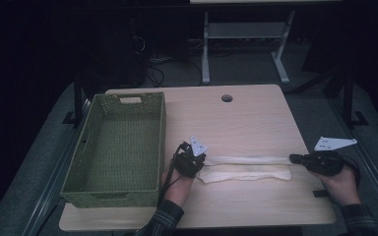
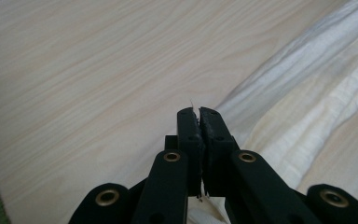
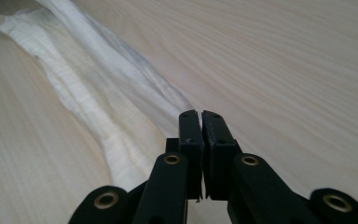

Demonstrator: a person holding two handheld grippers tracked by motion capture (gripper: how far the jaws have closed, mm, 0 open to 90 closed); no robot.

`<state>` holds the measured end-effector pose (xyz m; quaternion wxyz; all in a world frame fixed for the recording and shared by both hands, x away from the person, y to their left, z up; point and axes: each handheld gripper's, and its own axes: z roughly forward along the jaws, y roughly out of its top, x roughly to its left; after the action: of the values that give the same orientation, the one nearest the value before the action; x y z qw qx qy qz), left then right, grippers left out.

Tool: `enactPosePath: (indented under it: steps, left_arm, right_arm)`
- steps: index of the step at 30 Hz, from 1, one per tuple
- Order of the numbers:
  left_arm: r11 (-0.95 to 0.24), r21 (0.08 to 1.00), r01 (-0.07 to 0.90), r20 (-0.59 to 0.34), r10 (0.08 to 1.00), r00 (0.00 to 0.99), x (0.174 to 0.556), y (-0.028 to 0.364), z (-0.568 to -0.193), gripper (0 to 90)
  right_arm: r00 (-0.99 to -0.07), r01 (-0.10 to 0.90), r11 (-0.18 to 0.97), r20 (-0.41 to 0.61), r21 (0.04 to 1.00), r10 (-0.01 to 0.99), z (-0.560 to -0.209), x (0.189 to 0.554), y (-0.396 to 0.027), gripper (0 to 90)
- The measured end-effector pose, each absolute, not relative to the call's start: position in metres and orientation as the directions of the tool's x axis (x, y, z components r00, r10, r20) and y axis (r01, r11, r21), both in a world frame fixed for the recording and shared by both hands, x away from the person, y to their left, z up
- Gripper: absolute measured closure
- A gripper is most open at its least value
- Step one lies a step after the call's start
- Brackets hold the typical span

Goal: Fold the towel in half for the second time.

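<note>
One white cloth (image 1: 246,167) lay stretched on the counter (image 1: 246,118), just right of one green basket (image 1: 115,147). Two grippers held it: the left gripper (image 1: 200,160) and right gripper (image 1: 295,158) each had jaws clamped on an opposite end.

1. The cloth (image 1: 246,167) is cream-white, thin and a bit ribbed, with fine crosswise lines in the weave.
2. It's pulled out into a long narrow strip running side to side across the near part of the table.
3. The far edge is lifted and stretched taut into a straight, slightly see-through band (image 3: 121,74).
4. The near part lies slack and wrinkly on the wood (image 2: 307,121).
</note>
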<state>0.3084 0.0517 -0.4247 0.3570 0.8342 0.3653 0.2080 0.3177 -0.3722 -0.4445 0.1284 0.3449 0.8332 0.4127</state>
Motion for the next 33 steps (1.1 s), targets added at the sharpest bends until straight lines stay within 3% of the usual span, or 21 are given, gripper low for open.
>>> enactPosePath:
  steps: [20, 25, 28, 33]
  left_arm:
    - [-0.550, 0.659, 0.512, 0.066, 0.721, 0.690, 0.284, 0.051, -0.447, 86.5]
    - [-0.529, 0.685, 0.501, 0.044, 0.716, 0.697, 0.279, 0.050, -0.442, 72.9]
    - [-0.513, 0.708, 0.486, 0.036, 0.713, 0.700, 0.281, 0.050, -0.436, 66.2]
    - [-0.508, 0.715, 0.480, 0.026, 0.705, 0.709, 0.293, 0.051, -0.430, 67.1]
  right_arm:
    - [-0.754, 0.505, 0.466, 0.108, 0.727, 0.648, -0.459, 0.294, -0.371, 85.5]
    - [-0.756, 0.504, 0.438, 0.136, 0.744, 0.640, -0.456, 0.290, -0.375, 72.8]
    - [-0.758, 0.481, 0.410, 0.131, 0.775, 0.639, -0.448, 0.286, -0.377, 75.0]
    - [-0.760, 0.480, 0.424, 0.123, 0.768, 0.638, -0.447, 0.288, -0.367, 86.1]
